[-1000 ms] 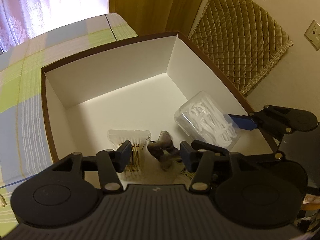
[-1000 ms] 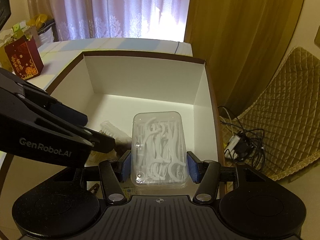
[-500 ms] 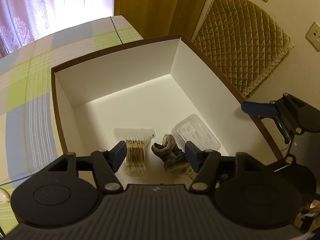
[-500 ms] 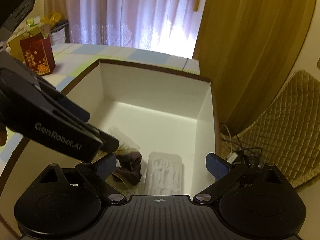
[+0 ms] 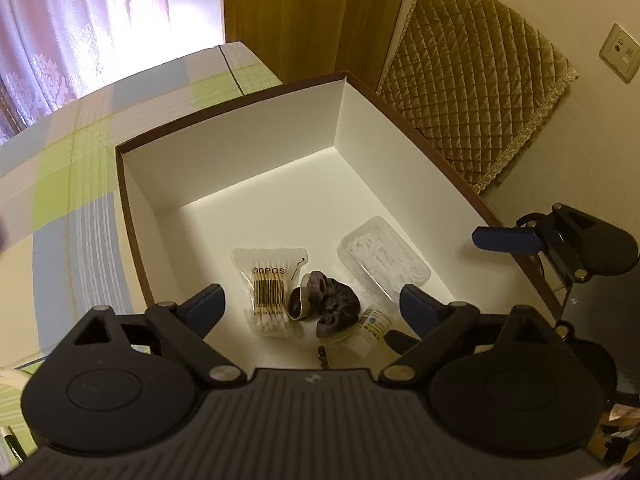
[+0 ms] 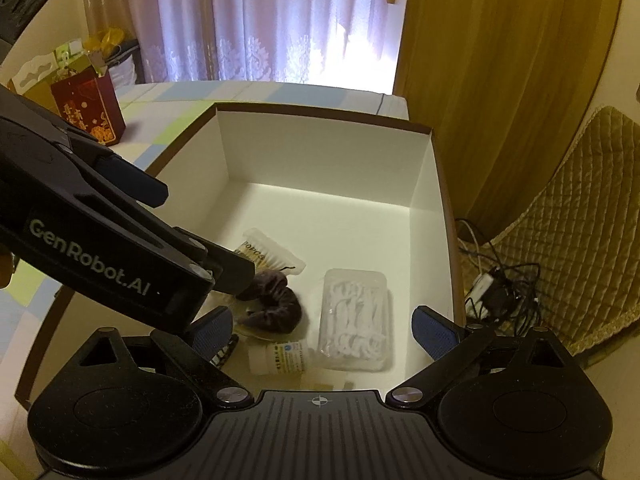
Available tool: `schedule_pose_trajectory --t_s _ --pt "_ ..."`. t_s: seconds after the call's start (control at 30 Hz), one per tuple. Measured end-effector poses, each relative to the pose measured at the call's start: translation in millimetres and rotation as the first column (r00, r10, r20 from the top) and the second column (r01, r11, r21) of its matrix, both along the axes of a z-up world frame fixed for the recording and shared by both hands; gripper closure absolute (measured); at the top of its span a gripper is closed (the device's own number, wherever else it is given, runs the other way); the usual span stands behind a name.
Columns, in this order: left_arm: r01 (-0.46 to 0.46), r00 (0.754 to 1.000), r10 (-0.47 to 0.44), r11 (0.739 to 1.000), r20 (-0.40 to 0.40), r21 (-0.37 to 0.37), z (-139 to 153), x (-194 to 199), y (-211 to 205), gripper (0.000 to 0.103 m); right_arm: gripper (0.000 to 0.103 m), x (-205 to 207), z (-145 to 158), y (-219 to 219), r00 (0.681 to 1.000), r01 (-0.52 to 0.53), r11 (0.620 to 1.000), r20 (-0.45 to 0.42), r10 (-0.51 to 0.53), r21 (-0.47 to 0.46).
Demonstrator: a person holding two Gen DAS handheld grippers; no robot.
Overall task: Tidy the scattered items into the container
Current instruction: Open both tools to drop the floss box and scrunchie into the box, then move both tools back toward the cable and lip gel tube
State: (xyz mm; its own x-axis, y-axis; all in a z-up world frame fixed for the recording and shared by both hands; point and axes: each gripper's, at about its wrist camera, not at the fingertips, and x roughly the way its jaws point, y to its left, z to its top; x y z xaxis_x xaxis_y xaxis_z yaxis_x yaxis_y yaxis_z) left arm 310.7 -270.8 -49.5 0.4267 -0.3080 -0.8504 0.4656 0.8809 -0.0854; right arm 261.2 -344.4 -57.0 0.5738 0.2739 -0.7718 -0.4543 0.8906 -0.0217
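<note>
Already boxed (image 5: 132, 216): cotton swabs (image 5: 270, 284), scrunchie (image 5: 332, 304), floss picks (image 6: 356, 320), small bottle (image 6: 280, 358). Both claws, left (image 5: 310, 304) and right (image 6: 322, 330), are spread, empty. Nothing else is seen outstanding.

We have let go of the floss pick case (image 6: 354, 322); it now lies on the box (image 6: 320, 168) floor. Our right gripper (image 6: 322, 330) has spread wide and lifted, and our left gripper (image 5: 310, 306) has opened too.
</note>
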Motion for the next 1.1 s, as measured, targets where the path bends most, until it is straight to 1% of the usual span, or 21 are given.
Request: schedule_pose_trajectory --t_s 0.2,0.53,1.1 --pt "-0.007 1.0 0.007 1.0 0.012 0.005 7 -10 3 0.008 0.002 -10 5 -1 1.0 0.014 1.0 0.004 -0.014 0.014" --pt "-0.017 0.999 0.017 1.0 0.031 -0.001 17 -26 10 0.007 0.002 -29 14 0 0.999 0.041 0.999 0.006 -0.041 0.034" --pt "0.001 0.998 0.0 1.0 0.06 -0.011 32 -62 21 0.007 0.002 -68 27 2 0.996 0.084 0.995 0.031 -0.085 0.046"
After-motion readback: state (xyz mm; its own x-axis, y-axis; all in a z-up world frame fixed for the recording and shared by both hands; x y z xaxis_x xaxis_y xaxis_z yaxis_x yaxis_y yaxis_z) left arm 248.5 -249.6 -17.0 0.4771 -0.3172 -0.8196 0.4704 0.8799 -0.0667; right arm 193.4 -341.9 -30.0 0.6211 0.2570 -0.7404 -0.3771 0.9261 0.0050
